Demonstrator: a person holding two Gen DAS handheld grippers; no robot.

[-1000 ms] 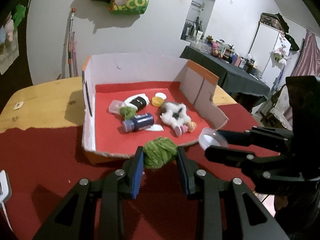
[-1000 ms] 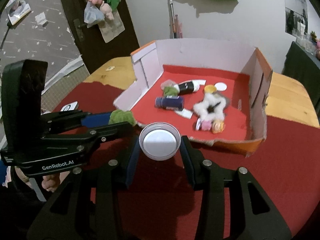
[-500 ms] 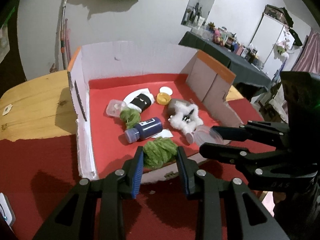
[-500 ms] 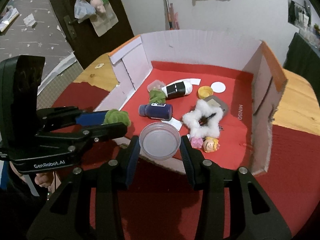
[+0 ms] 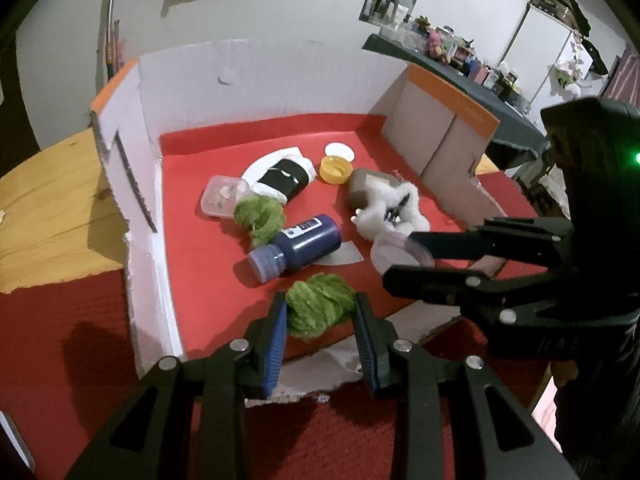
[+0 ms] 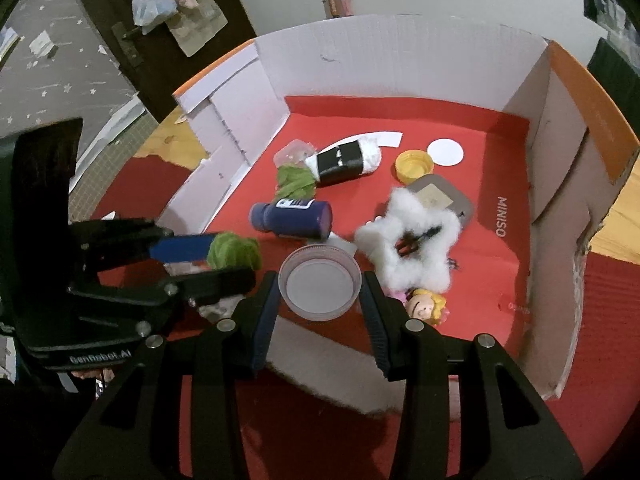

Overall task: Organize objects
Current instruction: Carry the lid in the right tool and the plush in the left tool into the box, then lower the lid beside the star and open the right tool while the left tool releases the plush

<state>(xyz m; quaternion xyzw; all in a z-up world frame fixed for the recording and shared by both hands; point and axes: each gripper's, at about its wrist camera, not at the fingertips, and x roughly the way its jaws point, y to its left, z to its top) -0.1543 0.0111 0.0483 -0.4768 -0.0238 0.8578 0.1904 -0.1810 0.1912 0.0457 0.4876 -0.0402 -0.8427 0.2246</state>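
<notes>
My left gripper [image 5: 320, 316] is shut on a green yarn ball [image 5: 318, 308] and holds it over the near edge of the red-floored cardboard box [image 5: 136, 208]. It also shows in the right wrist view [image 6: 232, 252]. My right gripper [image 6: 320, 300] is shut on a clear round plastic lid [image 6: 319, 282], held over the box's front, just right of the left gripper. The lid shows in the left wrist view [image 5: 400, 252]. In the box lie a dark blue bottle [image 5: 298, 246], a second green yarn ball [image 5: 260, 216] and a white fluffy star [image 6: 412, 240].
The box also holds a black-and-white roll [image 6: 346, 158], a yellow cap [image 6: 414, 164], a white disc [image 6: 445, 152], a small clear container [image 5: 222, 200], a grey pad [image 6: 440, 198] and a small doll head [image 6: 426, 306]. Box walls rise at left, back and right. Red cloth [image 5: 72, 320] covers the wooden table [image 5: 48, 208].
Both grippers have moved forward with their loads, from above the red cloth in front of the box to over the box's front edge and floor.
</notes>
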